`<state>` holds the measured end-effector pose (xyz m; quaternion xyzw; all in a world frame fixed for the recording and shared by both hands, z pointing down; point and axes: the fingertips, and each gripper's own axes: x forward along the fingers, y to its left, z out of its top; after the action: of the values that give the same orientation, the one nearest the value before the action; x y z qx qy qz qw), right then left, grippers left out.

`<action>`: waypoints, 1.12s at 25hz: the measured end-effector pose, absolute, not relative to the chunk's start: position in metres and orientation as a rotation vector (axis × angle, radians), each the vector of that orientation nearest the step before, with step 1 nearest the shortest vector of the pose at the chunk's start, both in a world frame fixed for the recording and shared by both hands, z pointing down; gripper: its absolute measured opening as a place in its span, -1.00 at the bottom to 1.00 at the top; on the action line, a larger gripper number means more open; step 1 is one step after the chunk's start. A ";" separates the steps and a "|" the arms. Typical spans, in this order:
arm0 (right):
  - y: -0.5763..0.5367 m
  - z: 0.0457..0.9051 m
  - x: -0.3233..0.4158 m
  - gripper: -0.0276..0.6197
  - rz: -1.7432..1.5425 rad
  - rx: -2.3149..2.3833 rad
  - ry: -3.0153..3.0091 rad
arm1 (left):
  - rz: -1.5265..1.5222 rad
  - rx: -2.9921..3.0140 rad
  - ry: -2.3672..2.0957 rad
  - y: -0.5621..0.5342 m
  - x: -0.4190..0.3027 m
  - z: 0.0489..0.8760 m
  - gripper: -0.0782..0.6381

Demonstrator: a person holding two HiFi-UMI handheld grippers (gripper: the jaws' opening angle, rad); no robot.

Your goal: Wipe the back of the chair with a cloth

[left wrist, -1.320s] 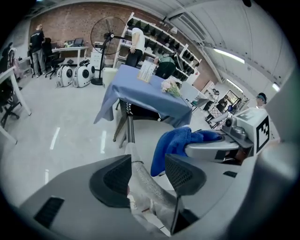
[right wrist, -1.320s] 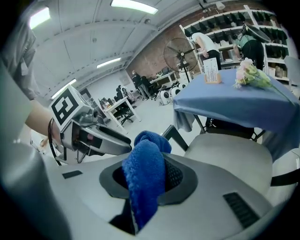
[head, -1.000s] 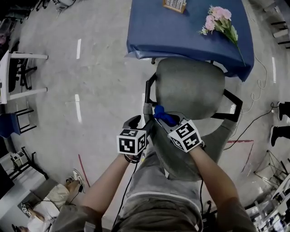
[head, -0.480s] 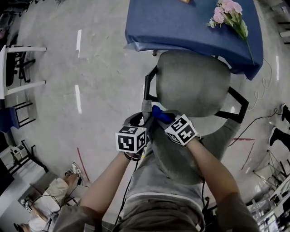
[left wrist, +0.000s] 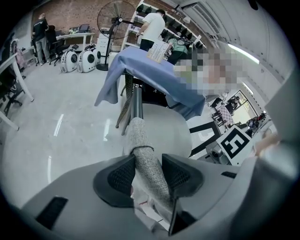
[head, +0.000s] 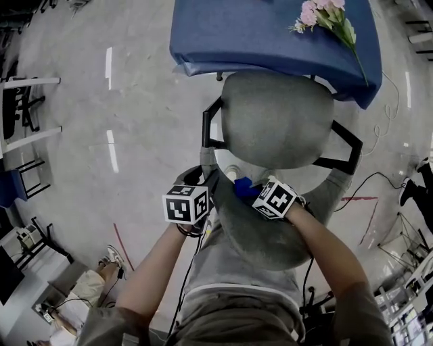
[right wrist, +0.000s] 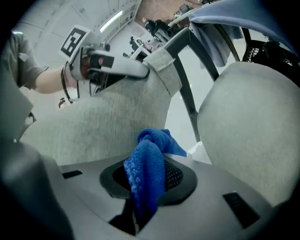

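Observation:
The grey fabric chair is seen from above in the head view, its back point(head: 260, 233) nearest me and its seat point(head: 277, 118) beyond. My left gripper point(head: 207, 180) is at the back's left edge. In the left gripper view that edge point(left wrist: 140, 136) runs between the pads point(left wrist: 123, 174), which touch it on both sides. The jaws have just been closing on it. My right gripper point(head: 256, 192) is shut on a blue cloth point(head: 243, 188). In the right gripper view the cloth point(right wrist: 152, 140) bunches out of the jaws against the back's inner face point(right wrist: 103, 122), just above the seat point(right wrist: 253, 117).
A table with a blue cover point(head: 270, 34) and pink flowers point(head: 325, 17) stands just beyond the seat. Black armrests point(head: 345, 145) flank the chair. Cables point(head: 379, 176) lie on the floor at right. A seated person point(head: 74, 297) is at lower left, with white desks point(head: 27, 108) at far left.
My right gripper has tipped down and carried the blue cloth from the back's top edge down its inner face toward the seat. The left gripper stays at the left edge.

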<state>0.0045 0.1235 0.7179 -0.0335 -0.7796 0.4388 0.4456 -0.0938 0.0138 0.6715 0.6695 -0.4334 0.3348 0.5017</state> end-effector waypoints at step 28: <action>0.160 0.671 0.103 -0.63 0.920 -0.182 -1.626 | 0.806 1.665 -1.047 0.014 -0.093 0.671 -0.25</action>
<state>0.1034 0.1604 0.6715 -0.0782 -0.6988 0.3952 0.5911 -0.0928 0.0137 0.6706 0.6845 -0.4303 0.3312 0.4865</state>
